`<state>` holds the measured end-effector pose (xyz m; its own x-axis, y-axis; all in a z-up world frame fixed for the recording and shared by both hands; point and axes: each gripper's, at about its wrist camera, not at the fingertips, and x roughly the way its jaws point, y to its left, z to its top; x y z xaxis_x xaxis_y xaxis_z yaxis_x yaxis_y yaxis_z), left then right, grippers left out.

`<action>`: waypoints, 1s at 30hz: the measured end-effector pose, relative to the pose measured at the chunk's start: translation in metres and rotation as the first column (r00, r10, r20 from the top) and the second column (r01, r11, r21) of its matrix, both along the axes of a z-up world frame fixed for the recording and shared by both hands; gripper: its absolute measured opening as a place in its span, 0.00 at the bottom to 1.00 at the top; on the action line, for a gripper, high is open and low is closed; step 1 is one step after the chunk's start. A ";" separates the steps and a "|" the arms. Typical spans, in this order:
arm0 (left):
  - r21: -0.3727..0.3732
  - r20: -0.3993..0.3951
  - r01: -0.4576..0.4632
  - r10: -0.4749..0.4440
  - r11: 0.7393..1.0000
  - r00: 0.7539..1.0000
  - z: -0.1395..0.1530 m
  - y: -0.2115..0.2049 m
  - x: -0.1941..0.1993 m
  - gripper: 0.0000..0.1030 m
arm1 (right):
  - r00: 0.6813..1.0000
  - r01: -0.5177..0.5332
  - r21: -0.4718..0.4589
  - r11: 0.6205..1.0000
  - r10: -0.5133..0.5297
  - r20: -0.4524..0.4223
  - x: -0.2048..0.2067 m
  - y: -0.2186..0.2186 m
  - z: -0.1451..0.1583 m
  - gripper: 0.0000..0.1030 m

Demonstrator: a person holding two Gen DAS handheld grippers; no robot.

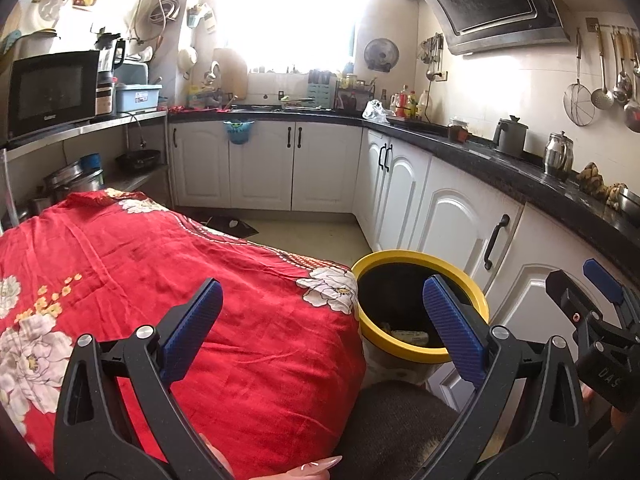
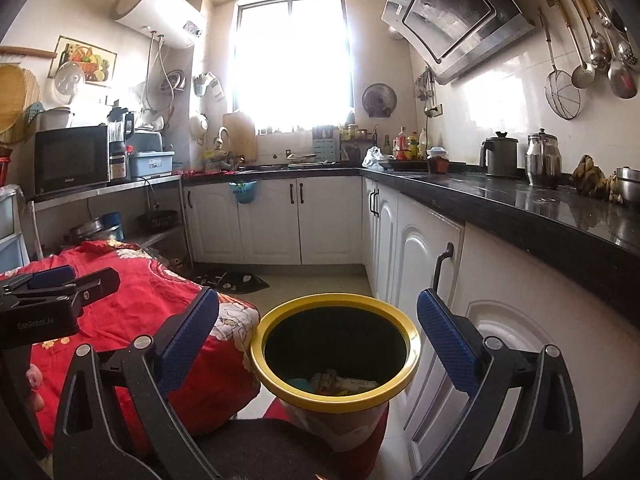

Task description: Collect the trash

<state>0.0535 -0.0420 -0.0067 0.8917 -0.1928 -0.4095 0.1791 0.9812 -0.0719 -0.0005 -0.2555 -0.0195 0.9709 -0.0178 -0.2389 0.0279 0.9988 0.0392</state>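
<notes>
Left hand-held gripper [image 1: 322, 328]: jaws spread wide, nothing between them, over the red floral cloth-covered bench [image 1: 160, 280]. Right hand-held gripper [image 2: 318, 338]: jaws also wide apart and empty. Round yellow-rimmed trash bin with black inside [image 2: 335, 394] sits straight ahead between the right one's fingers, and ahead-right of the left one, just beside the bench edge. Crumpled wrappers and paper trash [image 2: 340, 383] lie at the bin bottom.

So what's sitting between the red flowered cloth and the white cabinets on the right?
The yellow-rimmed trash bin, with some trash at its bottom. In the right wrist view it stands right beside the red flowered cloth and close to the white cabinets.
</notes>
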 end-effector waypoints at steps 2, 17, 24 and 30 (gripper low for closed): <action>0.002 0.002 0.000 0.000 1.000 1.000 0.000 0.000 0.000 0.90 | 1.000 0.000 0.002 1.000 0.000 0.002 0.000 0.000 0.000 0.94; 0.005 0.003 -0.002 0.002 1.000 1.000 0.001 0.001 -0.002 0.90 | 1.000 0.002 -0.001 1.000 -0.002 0.002 0.000 0.000 0.001 0.94; 0.005 0.003 -0.004 0.004 1.000 1.000 0.001 0.001 -0.002 0.90 | 1.000 0.002 0.000 1.000 -0.002 0.000 0.000 -0.001 0.001 0.94; 0.006 0.004 -0.005 0.005 1.000 1.000 0.001 0.002 -0.001 0.90 | 1.000 0.003 -0.001 1.000 -0.003 0.001 -0.001 -0.001 0.001 0.94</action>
